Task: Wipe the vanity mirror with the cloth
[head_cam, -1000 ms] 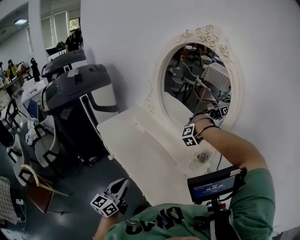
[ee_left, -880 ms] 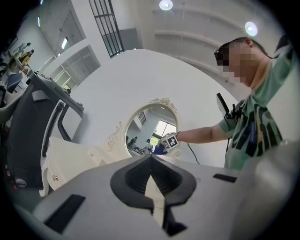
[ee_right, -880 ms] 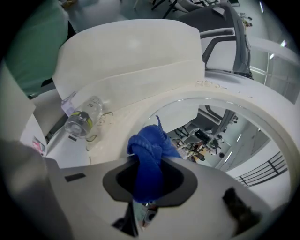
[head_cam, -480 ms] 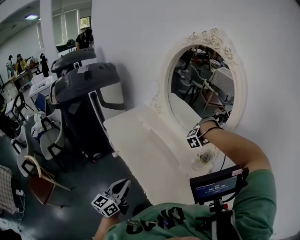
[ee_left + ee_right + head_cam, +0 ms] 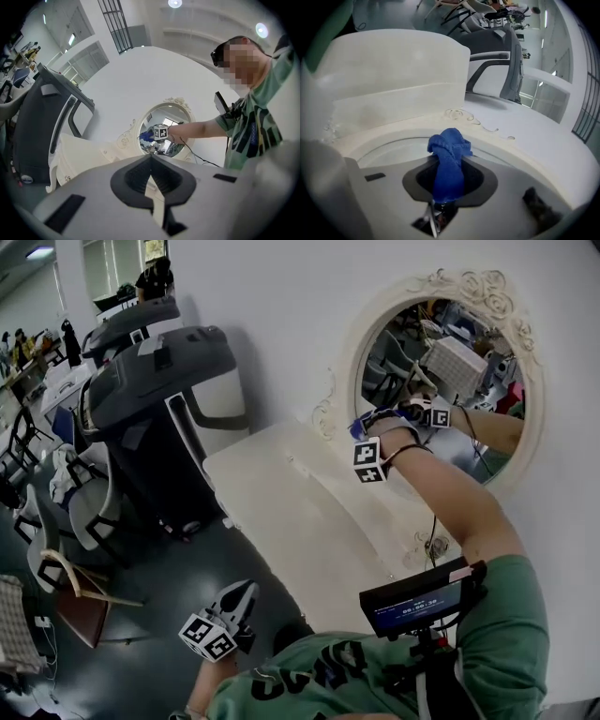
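Observation:
An oval vanity mirror (image 5: 450, 381) in an ornate cream frame hangs on the white wall above a cream vanity top (image 5: 281, 512). My right gripper (image 5: 367, 426) is raised to the mirror's left part, shut on a blue cloth (image 5: 449, 159) whose bunched end presses toward the glass near the frame's edge (image 5: 464, 115). The cloth (image 5: 364, 424) shows as a small blue patch in the head view. My left gripper (image 5: 234, 601) hangs low at the person's side, away from the mirror, jaws shut with nothing in them. From the left gripper view the mirror (image 5: 164, 129) and the right gripper's marker cube (image 5: 161, 132) appear ahead.
A grey-and-white machine (image 5: 159, 399) stands left of the vanity. Chairs (image 5: 75, 540) and desks fill the floor at far left, with people in the background. A small screen (image 5: 417, 598) is mounted on the person's chest. The mirror reflects chairs and the raised arm.
The right gripper has moved up and left across the mirror, from its lower right edge to its left part. The head view shifted right. The left gripper stayed low.

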`<action>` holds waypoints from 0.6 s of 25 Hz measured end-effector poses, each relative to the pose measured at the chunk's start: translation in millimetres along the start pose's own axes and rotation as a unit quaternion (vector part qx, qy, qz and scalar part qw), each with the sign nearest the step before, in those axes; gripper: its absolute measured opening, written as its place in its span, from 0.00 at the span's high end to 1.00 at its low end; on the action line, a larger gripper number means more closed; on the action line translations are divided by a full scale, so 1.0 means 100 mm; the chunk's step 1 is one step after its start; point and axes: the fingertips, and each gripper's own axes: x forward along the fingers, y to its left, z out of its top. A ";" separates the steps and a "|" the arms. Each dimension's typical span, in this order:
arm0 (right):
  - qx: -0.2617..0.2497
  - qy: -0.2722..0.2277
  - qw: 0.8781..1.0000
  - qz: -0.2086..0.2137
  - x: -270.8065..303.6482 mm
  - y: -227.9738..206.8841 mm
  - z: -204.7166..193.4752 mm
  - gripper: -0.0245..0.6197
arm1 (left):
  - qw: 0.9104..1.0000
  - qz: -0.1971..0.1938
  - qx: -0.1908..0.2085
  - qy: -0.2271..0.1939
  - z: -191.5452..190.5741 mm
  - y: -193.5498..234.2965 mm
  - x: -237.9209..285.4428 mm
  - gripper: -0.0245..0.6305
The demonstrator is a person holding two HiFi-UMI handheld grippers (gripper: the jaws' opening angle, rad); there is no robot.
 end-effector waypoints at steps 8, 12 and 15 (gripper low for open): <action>-0.004 0.025 0.999 -0.034 0.68 -0.52 0.22 0.85 | 0.999 0.007 -0.027 0.018 0.04 0.58 0.14 0.95; 0.000 0.018 1.000 -0.024 0.76 -0.54 0.25 0.85 | 0.999 0.003 -0.030 0.023 0.03 0.76 0.29 0.95; 0.008 0.013 1.000 -0.013 0.77 -0.48 0.26 0.85 | 0.999 -0.010 -0.031 0.027 0.01 0.75 0.42 0.95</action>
